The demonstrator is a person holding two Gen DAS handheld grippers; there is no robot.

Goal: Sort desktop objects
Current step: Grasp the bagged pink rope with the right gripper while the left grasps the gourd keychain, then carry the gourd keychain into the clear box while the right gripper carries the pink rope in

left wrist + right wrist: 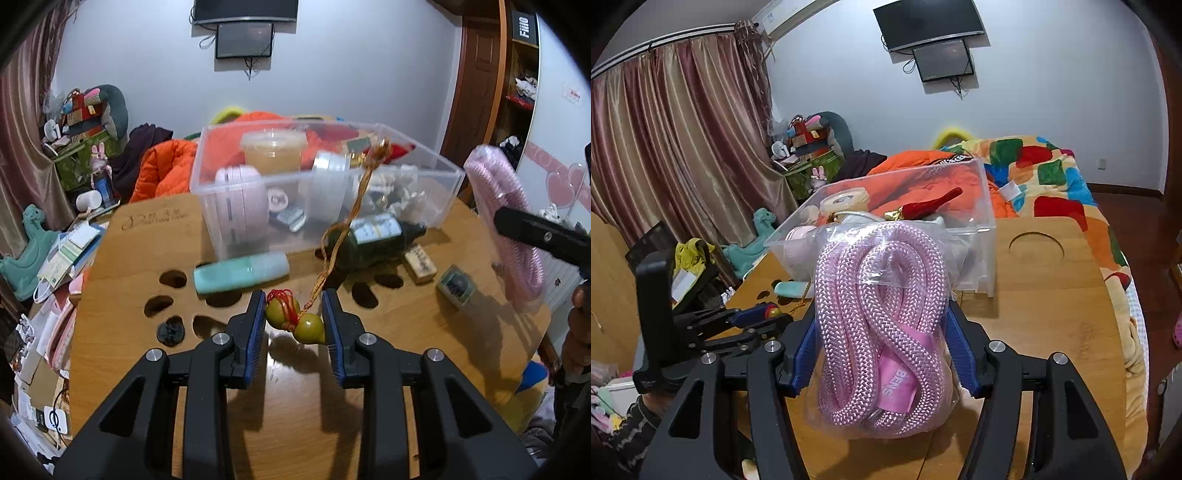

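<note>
A small green-yellow double gourd charm (295, 321) with red knotting sits between the blue pads of my left gripper (294, 314), which is shut on it just above the wooden table (122, 288). Its gold cord (332, 254) runs up to the rim of the clear plastic box (199, 158). My right gripper (882, 332) is shut on a bag of coiled pink rope (879, 314), held in front of the box (986, 221). In the left wrist view the rope (502, 214) hangs at the right edge. The left gripper (764, 317) shows low at left in the right wrist view.
The box holds a lidded cup (273, 147), a pink case (240, 206) and other small things. In front of it lie a teal tube (240, 273), a dark green bottle (376, 236), a wooden block (419, 264) and a small green box (456, 288). Clutter crowds the left side; a bed lies behind.
</note>
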